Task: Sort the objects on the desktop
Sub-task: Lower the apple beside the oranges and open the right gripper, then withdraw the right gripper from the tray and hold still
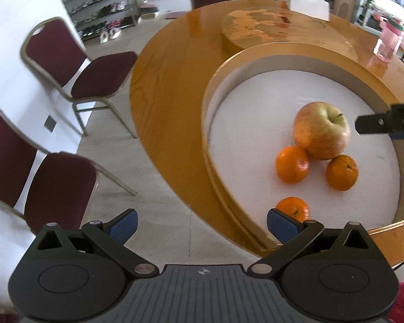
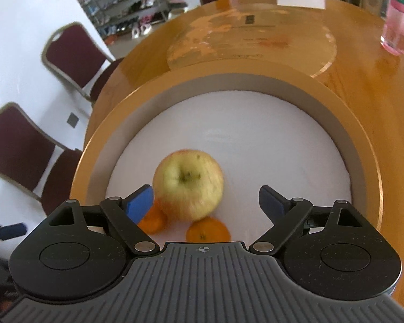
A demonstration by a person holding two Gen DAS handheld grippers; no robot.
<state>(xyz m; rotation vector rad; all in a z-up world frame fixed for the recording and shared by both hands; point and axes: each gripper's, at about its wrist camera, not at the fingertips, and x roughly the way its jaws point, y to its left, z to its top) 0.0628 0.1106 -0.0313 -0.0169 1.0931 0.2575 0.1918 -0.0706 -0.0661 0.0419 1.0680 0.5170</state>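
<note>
Apple [image 2: 188, 184] rests in round tray [image 2: 363, 145], tangerines touching at its 5 and 7 o'clock. Right gripper [image 2: 206, 202] jaws apart, empty, above the fruit, likely just released. Left gripper [image 1: 202, 224] likewise apart, empty.

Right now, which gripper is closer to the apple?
Right. The right gripper hangs open just above the apple, the fruit just ahead of its fingers. The left gripper is open too, back at the tray's near edge.
</note>
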